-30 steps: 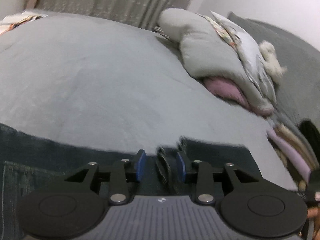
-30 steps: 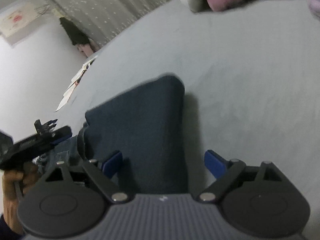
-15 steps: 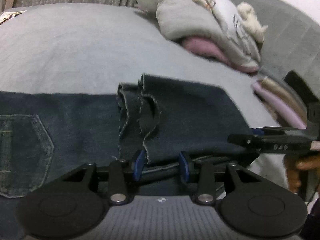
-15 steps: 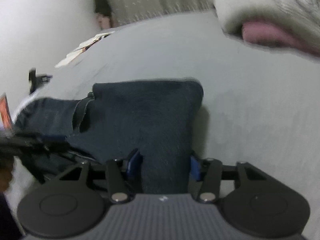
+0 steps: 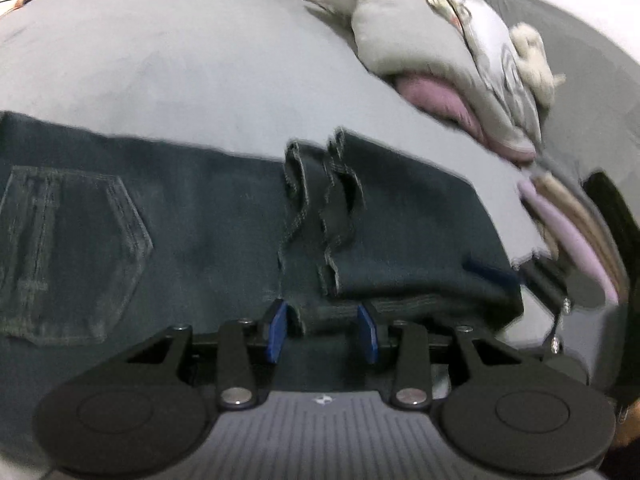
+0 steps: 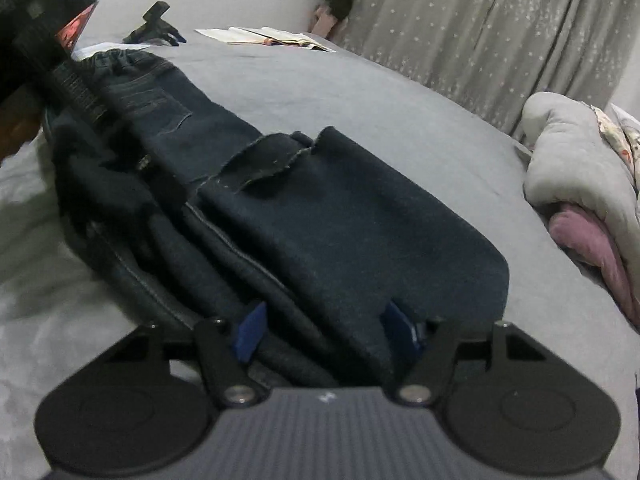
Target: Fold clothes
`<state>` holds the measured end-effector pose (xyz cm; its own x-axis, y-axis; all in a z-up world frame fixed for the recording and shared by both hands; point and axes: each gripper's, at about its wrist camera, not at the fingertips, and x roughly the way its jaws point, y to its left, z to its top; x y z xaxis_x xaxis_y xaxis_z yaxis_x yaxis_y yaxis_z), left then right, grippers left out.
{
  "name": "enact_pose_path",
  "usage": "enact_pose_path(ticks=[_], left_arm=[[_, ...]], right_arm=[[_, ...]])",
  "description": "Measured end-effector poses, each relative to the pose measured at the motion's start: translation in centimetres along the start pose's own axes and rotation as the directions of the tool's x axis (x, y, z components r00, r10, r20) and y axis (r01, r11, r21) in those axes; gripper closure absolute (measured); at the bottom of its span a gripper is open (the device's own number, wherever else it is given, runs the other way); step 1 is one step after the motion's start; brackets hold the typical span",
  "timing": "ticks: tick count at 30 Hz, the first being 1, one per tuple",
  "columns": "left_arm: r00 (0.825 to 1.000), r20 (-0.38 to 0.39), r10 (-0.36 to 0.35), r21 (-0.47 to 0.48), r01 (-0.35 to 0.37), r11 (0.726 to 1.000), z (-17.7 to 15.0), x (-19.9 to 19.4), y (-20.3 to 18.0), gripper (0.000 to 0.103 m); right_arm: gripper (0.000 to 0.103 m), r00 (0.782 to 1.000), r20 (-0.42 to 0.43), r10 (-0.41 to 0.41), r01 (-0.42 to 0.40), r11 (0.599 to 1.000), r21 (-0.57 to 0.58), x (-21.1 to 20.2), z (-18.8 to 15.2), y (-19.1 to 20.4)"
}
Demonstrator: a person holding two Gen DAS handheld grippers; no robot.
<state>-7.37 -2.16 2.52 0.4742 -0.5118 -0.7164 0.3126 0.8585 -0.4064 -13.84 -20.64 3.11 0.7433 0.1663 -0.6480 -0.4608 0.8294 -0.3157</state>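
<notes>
Left wrist view: the left claw (image 5: 322,332) sat bottom center, pads parted, dark jeans (image 5: 200,220) bunched between them across the grey bed (image 5: 180,60); a firm pinch couldn't be told. Right wrist view: the right claw (image 6: 326,332) stood spread around the folded jeans (image 6: 340,216) at center.

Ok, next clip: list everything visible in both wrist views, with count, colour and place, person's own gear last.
jeans: one pair, dark blue, folded on the bed, leg ends doubled back over the thigh part, back pocket at left
bed cover: one, grey, under everything
bedding heap: one pile, grey, pink and patterned, far right
folded clothes: small stack, lilac and beige, right edge
curtain: one, grey with pale dots, behind the bed
open book: one, pale pages, far edge of the bed
left gripper: black, blue pads, denim between them
right gripper: black, blue pads, straddling the fold
</notes>
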Motion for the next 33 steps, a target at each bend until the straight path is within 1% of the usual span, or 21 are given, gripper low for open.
enact_pose_path(ticks=[1,2,4,6,7,9,11,13,14,15,16,20,21,22,24,26,27,28,30,32,33], left_arm=[[1.000,-0.001,0.002,0.013,-0.002,1.000,-0.3,-0.2,-0.1,0.067],[1.000,-0.006,0.011,0.058,-0.010,0.998,-1.2,-0.5,-0.5,0.067],[1.000,-0.021,0.016,0.086,-0.014,0.996,-1.7,-0.9,-0.7,0.067],[0.998,-0.045,0.034,0.173,-0.026,0.985,-2.5,-1.8,-1.5,0.067],[0.998,-0.052,0.044,0.213,-0.032,0.976,-2.7,-2.2,-1.8,0.067],[0.997,-0.068,0.038,0.231,-0.022,0.973,-2.4,-2.5,-1.8,0.067],[0.997,-0.071,0.022,0.231,-0.005,0.973,-1.9,-2.8,-1.6,0.067],[0.998,-0.057,0.009,0.227,0.004,0.974,-1.4,-3.2,-1.6,0.067],[1.000,-0.020,-0.015,0.215,0.018,0.977,-1.0,-3.7,-1.6,0.067],[1.000,-0.005,-0.026,0.210,0.027,0.977,-0.8,-3.9,-1.6,0.067],[1.000,0.005,-0.030,0.199,0.029,0.980,-0.5,-3.9,-1.5,0.066],[0.999,0.028,-0.047,0.129,0.043,0.991,0.4,-3.2,-0.9,0.065],[0.997,0.040,-0.067,0.087,0.063,0.994,0.8,-2.9,-0.6,0.065],[0.996,0.053,-0.068,0.061,0.064,0.996,1.1,-2.8,-0.5,0.064],[0.994,0.080,-0.068,0.020,0.067,0.998,1.6,-2.5,-0.3,0.060],[0.991,0.108,-0.078,0.010,0.078,0.997,2.1,-2.3,-0.8,0.058],[0.988,0.124,-0.088,0.019,0.086,0.996,2.3,-2.2,-1.2,0.056],[0.985,0.140,-0.097,0.027,0.094,0.995,2.5,-2.0,-1.7,0.055],[0.978,0.159,-0.135,0.073,0.125,0.989,2.7,-1.5,-3.3,0.051],[0.982,0.139,-0.126,0.080,0.116,0.990,2.6,-0.6,-3.7,0.050],[0.984,0.129,-0.121,0.082,0.111,0.990,2.6,-0.2,-3.9,0.048]], right_arm=[[0.076,1.000,0.001,-0.004,0.004,1.000,0.008,-0.1,0.0,-0.3],[0.082,1.000,0.010,-0.004,0.003,0.999,0.039,-0.4,0.2,-1.0],[0.085,0.999,0.032,-0.006,0.003,0.995,0.099,-1.0,0.6,-2.4],[0.085,0.998,0.067,-0.022,0.013,0.990,0.137,-2.4,0.8,-3.7],[0.085,0.998,0.069,-0.007,-0.002,0.992,0.130,-2.7,0.8,-3.9],[0.084,0.998,0.043,0.040,-0.043,0.996,0.082,-2.3,0.7,-3.4],[0.082,0.999,-0.017,0.049,-0.050,0.999,-0.005,-1.2,0.3,-2.0],[0.081,0.998,-0.033,0.045,-0.047,0.998,-0.045,-1.2,0.1,-1.5],[0.080,0.998,-0.035,0.051,-0.053,0.997,-0.052,-1.2,0.1,-1.6],[0.079,0.997,-0.036,0.070,-0.071,0.996,-0.049,-1.4,0.2,-2.1],[0.077,0.996,-0.029,0.082,-0.083,0.995,-0.053,-1.5,0.2,-2.4],[0.074,0.996,0.026,0.080,-0.079,0.995,-0.058,-1.9,0.3,-1.9],[0.073,0.995,0.048,0.090,-0.088,0.995,-0.048,-2.0,0.5,-1.7],[0.071,0.994,0.045,0.102,-0.100,0.994,-0.045,-2.1,0.6,-1.5],[0.070,0.993,-0.033,0.113,-0.115,0.990,-0.084,-1.0,0.3,-0.2],[0.069,0.992,-0.058,0.109,-0.114,0.988,-0.104,-0.7,0.2,0.5],[0.066,0.992,-0.058,0.113,-0.119,0.987,-0.105,-0.8,0.3,0.4],[0.058,0.991,-0.056,0.121,-0.126,0.987,-0.101,-0.8,0.3,0.3],[0.049,0.986,-0.043,0.162,-0.165,0.984,-0.074,-1.1,0.3,-0.2],[0.047,0.980,-0.008,0.199,-0.199,0.980,-0.030,-1.8,0.5,-1.2],[0.047,0.977,0.044,0.208,-0.210,0.977,0.043,-2.7,0.7,-2.9]])
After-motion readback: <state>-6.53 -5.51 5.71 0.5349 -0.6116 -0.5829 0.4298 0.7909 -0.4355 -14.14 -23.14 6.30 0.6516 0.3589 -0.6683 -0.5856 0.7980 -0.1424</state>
